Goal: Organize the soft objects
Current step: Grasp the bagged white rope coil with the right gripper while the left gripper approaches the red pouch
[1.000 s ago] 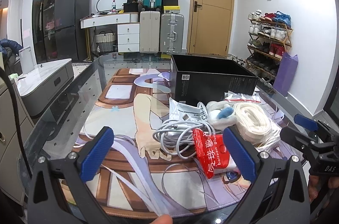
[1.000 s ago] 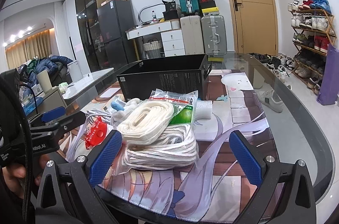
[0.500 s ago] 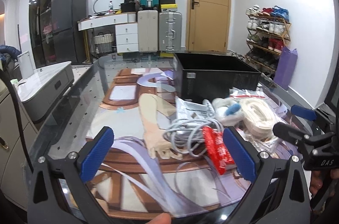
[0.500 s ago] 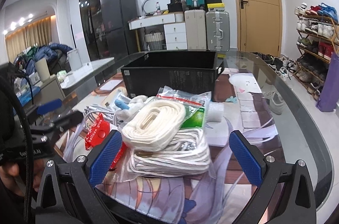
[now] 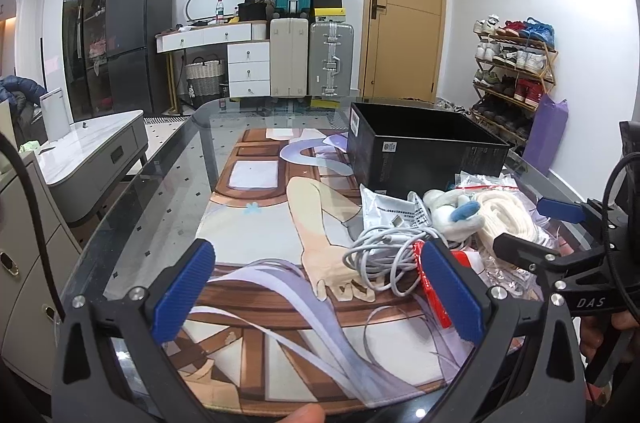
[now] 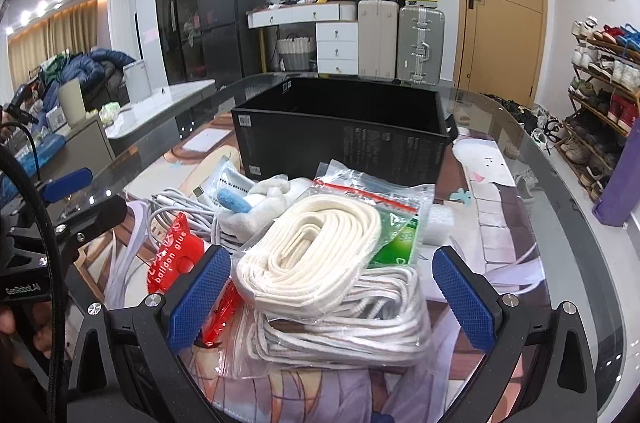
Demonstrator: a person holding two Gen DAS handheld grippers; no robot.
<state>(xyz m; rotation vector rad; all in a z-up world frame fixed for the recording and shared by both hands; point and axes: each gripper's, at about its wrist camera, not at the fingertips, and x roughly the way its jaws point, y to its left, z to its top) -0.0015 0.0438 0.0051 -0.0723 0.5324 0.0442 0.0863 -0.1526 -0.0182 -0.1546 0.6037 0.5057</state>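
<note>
Approach step, nothing grasped. Right gripper stands wide, its fingers flanking the white rope coil atop the soft pile before the black box. Left gripper is wide, empty, beside the cables. Next, in my judgement: close on the coil, lift it to the box.

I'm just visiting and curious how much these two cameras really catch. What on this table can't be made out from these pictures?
- Inside of the black box: both views are too low; its walls hide the bottom.
- Red balloon glue pack: part hidden behind the right gripper finger; in the left wrist view, behind the left gripper finger.
- Lower bag of white cord: covered by the coiled white rope.
- Box label print: too small.
</note>
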